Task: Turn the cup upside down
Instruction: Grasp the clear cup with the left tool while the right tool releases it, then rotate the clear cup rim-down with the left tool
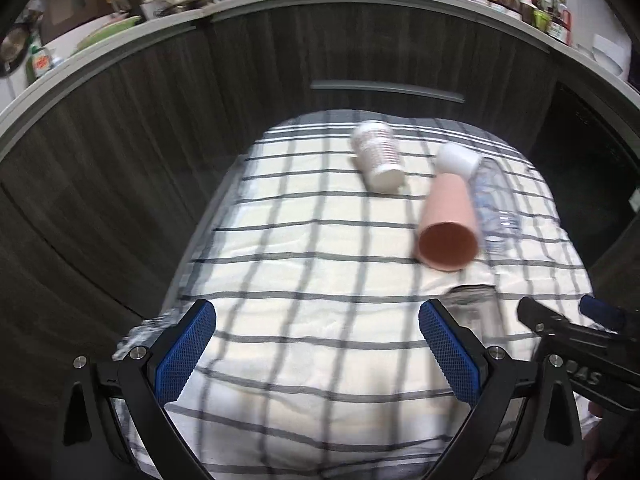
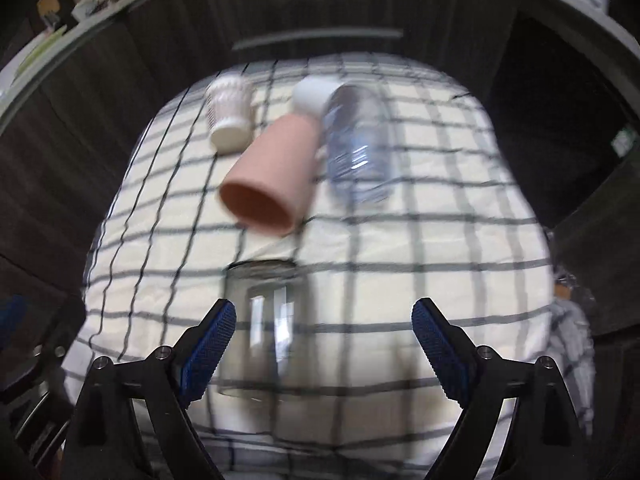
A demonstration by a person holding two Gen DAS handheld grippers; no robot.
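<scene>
- The left gripper (image 1: pixel 318 344) and right gripper (image 2: pixel 323 346) both gaped wide, holding nothing.
- The clear glass cup (image 2: pixel 262 320) stood on the checked cloth (image 2: pixel 400 240), just beside the right gripper's left finger (image 2: pixel 208 344).
- Risk: a blurred, hurried approach could have knocked it over; smooth glass might have slipped during the flip.

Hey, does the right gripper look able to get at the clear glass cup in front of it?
Probably yes. The right gripper is open, and the clear glass cup stands on the checked cloth just ahead, nearer its left finger. Nothing lies between them; the pink cup lies farther back.
</scene>
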